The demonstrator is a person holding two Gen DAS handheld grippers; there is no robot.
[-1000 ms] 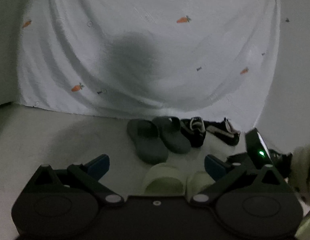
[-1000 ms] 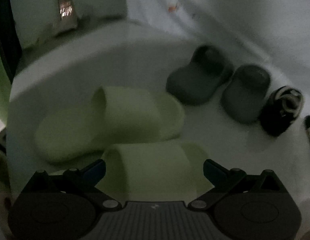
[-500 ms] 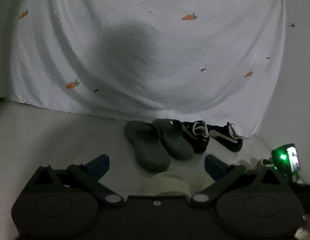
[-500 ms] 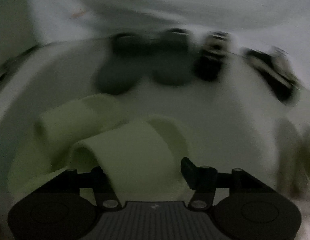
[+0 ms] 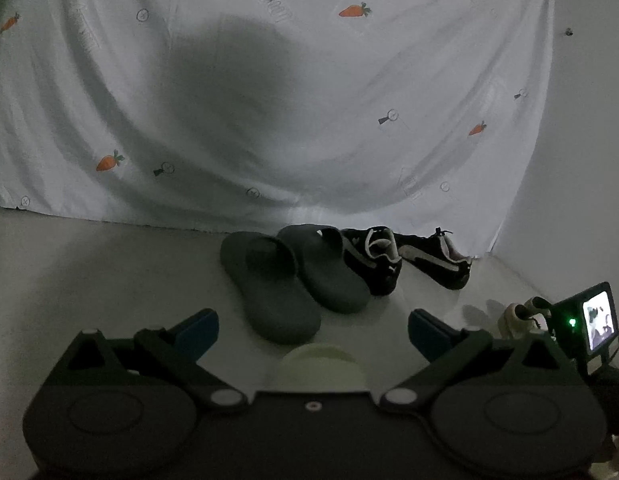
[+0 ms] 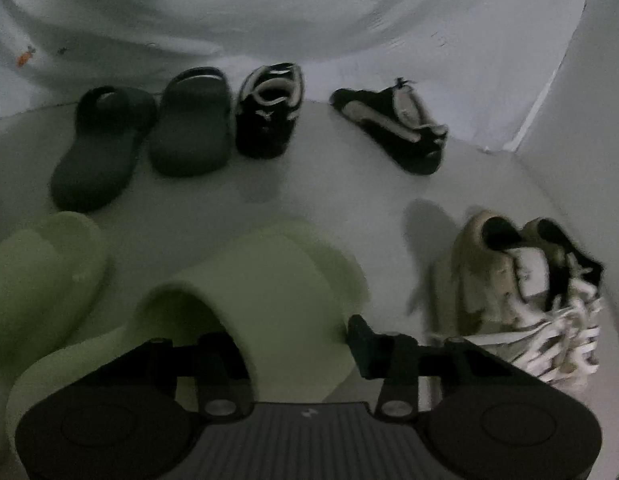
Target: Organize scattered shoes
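My right gripper (image 6: 293, 344) is closing on the strap of a pale green slipper (image 6: 269, 280). One finger is inside the opening and the other presses the strap's right edge. Its mate (image 6: 41, 276) lies to the left. My left gripper (image 5: 313, 328) stands open with nothing between its fingers, just above the top of a green slipper (image 5: 321, 364). Beyond lie two grey slippers (image 5: 269, 284) (image 5: 325, 268) side by side, then two black sneakers (image 5: 373, 256) (image 5: 437, 260), the right one lying askew.
A pair of white and beige sneakers (image 6: 521, 280) stands at the right near the wall. A white sheet with carrot prints (image 5: 309, 100) hangs behind the row. The floor (image 5: 89, 272) is pale, and the wall (image 5: 581, 160) closes in at the right.
My right gripper rolled, turned toward the shoe row and closed from wide open onto the green slipper's strap. The left view has shifted, with only one green slipper top left in it.
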